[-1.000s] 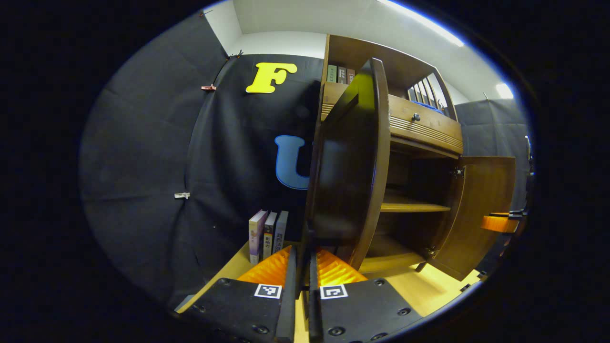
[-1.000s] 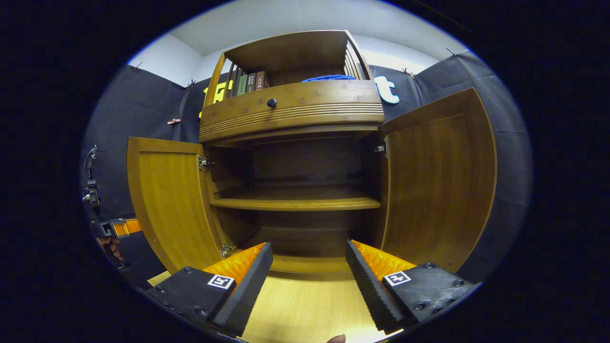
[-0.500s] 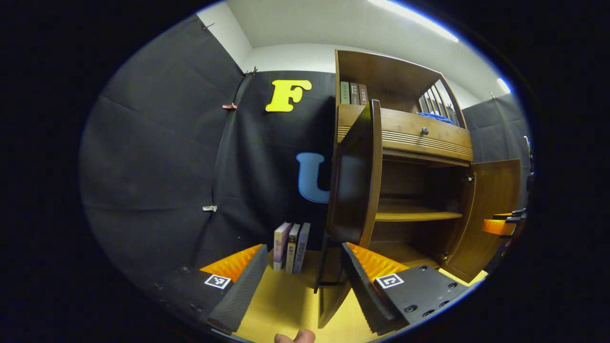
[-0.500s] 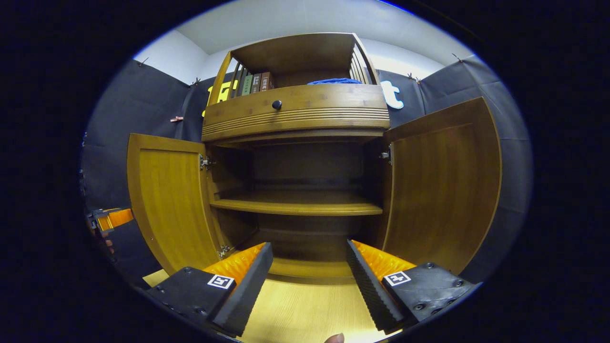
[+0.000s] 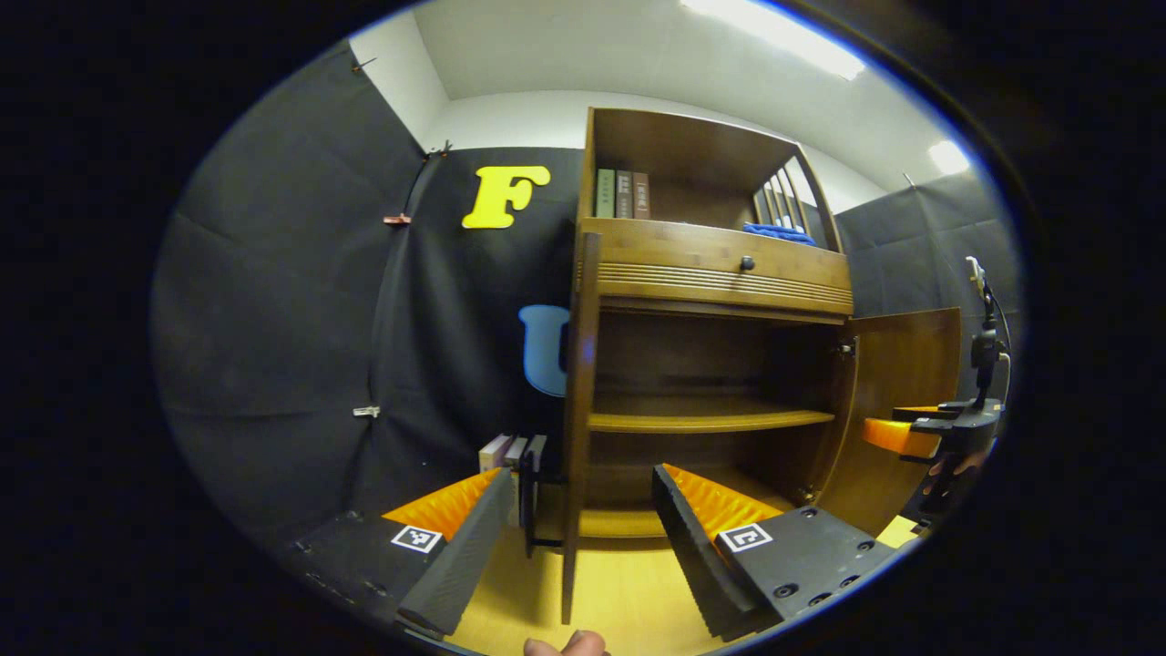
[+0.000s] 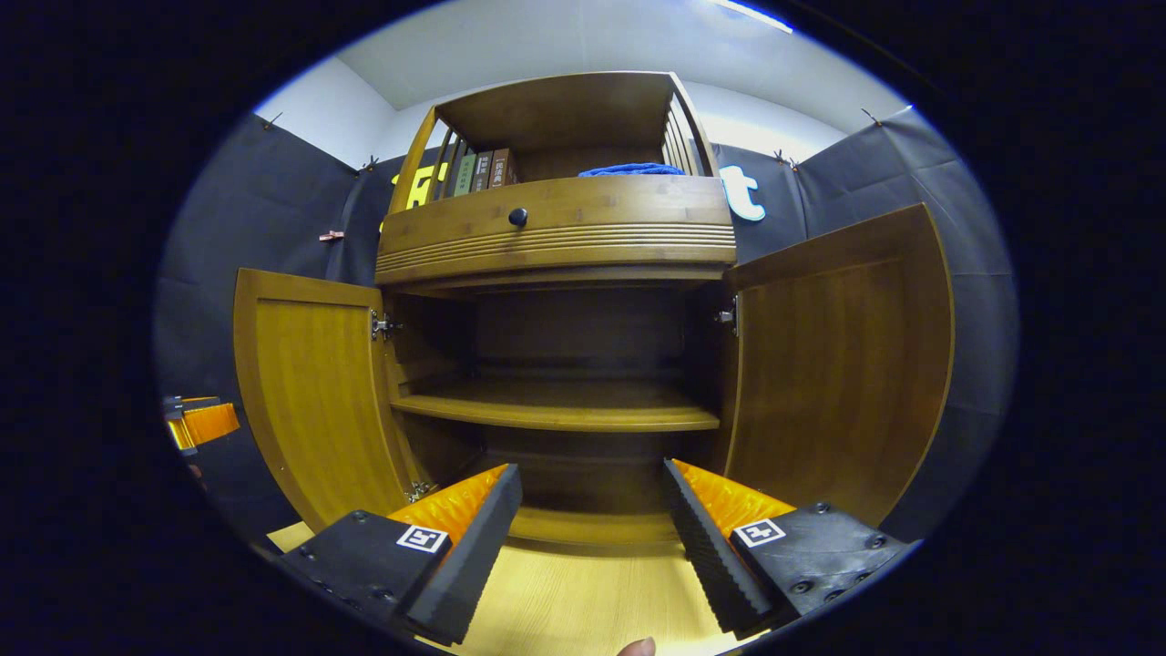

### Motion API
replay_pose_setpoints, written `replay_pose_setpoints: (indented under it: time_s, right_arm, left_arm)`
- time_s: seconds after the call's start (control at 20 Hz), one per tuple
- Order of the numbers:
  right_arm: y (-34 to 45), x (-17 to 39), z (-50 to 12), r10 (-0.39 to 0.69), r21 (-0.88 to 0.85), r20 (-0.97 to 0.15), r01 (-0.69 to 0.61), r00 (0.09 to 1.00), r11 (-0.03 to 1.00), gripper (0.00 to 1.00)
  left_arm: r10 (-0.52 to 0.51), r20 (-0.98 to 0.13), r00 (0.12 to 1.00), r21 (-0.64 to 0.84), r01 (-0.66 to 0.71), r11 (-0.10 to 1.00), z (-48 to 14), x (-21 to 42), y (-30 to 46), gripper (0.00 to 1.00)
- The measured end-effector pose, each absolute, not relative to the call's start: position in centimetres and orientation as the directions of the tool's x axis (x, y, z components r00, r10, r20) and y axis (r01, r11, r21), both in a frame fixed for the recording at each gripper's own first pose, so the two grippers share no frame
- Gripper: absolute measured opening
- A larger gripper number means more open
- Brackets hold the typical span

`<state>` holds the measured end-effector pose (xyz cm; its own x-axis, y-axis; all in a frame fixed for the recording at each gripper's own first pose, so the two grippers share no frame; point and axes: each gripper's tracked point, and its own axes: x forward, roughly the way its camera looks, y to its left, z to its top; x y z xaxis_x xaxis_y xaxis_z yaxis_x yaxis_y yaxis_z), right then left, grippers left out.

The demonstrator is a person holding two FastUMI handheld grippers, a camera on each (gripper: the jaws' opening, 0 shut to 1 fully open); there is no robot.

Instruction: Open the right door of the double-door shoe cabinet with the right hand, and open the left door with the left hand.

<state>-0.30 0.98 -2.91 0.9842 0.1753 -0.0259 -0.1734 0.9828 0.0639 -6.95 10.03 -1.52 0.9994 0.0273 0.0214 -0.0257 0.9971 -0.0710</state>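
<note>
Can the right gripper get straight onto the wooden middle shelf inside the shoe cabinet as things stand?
Probably yes. Both doors stand swung wide, the right gripper faces the opening with its jaws open, and nothing stands between it and the bare wooden middle shelf.

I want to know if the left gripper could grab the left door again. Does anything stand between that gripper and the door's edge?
Nothing visible does. In the left gripper view the left door stands edge-on between the open fingers of the left gripper, with only bare floor before it. The books stand off to the side.

Upright books (image 5: 621, 193), blue cloth (image 6: 630, 169) on top shelf
</note>
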Motion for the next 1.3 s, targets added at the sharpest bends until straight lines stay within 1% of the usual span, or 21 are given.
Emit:
replay_pose_setpoints:
  time_s: [0.35, 0.4, 0.45, 0.5, 0.8, 1.3]
  right_arm:
    - [-0.1, -1.0, -1.6, 0.15, 0.059, 0.005, -0.151, 0.989, 0.987, 0.98]
    - [-0.2, -1.1, -1.5, 0.147, 0.059, 0.006, -0.147, 0.989, 0.987, 0.92]
    - [-0.4, -1.3, -1.4, 0.145, 0.061, 0.006, -0.145, 0.989, 0.988, 0.92]
    - [-0.5, -1.4, -1.3, 0.143, 0.063, 0.006, -0.143, 0.99, 0.988, 0.92]
    - [-0.9, -2.1, -1.0, 0.133, 0.058, 0.014, -0.134, 0.991, 0.989, 0.92]
    - [-1.3, -2.4, -1.3, 0.121, 0.061, 0.006, -0.121, 0.993, 0.991, 0.92]
  left_arm:
    - [-0.064, 0.009, 0.998, -0.077, 0.064, 0.995, -1.5, -4.5, 3.4, 0.94]
    - [-0.073, 0.006, 0.997, -0.078, 0.073, 0.994, -1.5, -4.2, 2.7, 0.94]
    - [-0.08, 0.004, 0.997, -0.081, 0.08, 0.993, -1.4, -3.8, 2.2, 0.92]
    - [-0.085, 0.001, 0.996, -0.083, 0.085, 0.993, -1.5, -3.3, 1.8, 0.94]
    - [-0.09, -0.003, 0.996, -0.081, 0.089, 0.993, -1.3, -1.9, 0.1, 0.94]
    - [-0.11, -0.024, 0.994, -0.09, 0.107, 0.99, -1.8, -1.4, -1.8, 0.94]
